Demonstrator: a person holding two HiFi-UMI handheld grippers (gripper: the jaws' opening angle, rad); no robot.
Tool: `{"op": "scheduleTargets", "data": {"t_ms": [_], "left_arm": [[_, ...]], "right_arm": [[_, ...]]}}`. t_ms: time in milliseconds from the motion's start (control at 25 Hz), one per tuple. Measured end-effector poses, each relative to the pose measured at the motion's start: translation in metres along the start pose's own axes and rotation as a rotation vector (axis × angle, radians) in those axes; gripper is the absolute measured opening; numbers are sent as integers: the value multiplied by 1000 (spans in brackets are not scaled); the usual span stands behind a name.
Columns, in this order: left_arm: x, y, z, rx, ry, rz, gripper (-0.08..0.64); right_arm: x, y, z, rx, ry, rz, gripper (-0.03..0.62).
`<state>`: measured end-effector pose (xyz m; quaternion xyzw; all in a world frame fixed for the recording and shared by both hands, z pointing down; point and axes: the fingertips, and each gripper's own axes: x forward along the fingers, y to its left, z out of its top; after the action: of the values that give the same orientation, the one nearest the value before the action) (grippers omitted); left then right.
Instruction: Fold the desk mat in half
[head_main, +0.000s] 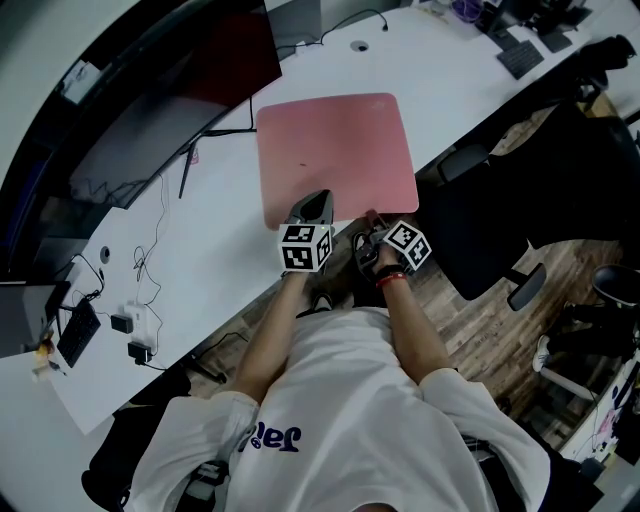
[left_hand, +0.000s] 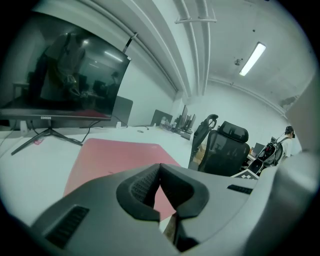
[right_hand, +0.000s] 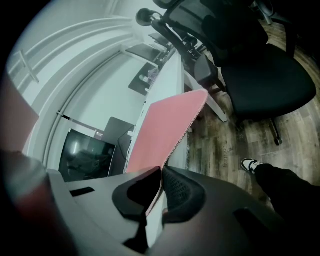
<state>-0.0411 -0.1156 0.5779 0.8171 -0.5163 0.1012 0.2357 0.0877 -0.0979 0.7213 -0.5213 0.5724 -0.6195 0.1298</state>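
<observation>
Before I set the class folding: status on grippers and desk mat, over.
Left gripper jaws shut, empty, by desk mat near edge. Right gripper jaws shut on that edge. Mat unfolded on desk. Monitor stands clear beyond it.

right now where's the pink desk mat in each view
head view: desk mat top centre, on the white desk
left gripper view: lower left of centre, beyond the jaws
right gripper view: centre, its edge running up from between the jaws
shared landmark: the dark monitor, seen in all three
</observation>
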Motion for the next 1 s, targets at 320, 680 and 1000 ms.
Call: {"op": "scheduleTargets", "data": {"t_ms": [320, 680, 1000], "left_arm": [[-2, 13, -34, -125, 76, 37, 14], [-9, 21, -69, -324, 143, 10, 104], [-20, 25, -88, -477, 190, 7, 150]], "right_arm": [[-4, 17, 5, 4, -15, 39, 31], [-6, 38, 11, 3, -33, 84, 31], [-7, 50, 15, 8, -43, 113, 31]]}}
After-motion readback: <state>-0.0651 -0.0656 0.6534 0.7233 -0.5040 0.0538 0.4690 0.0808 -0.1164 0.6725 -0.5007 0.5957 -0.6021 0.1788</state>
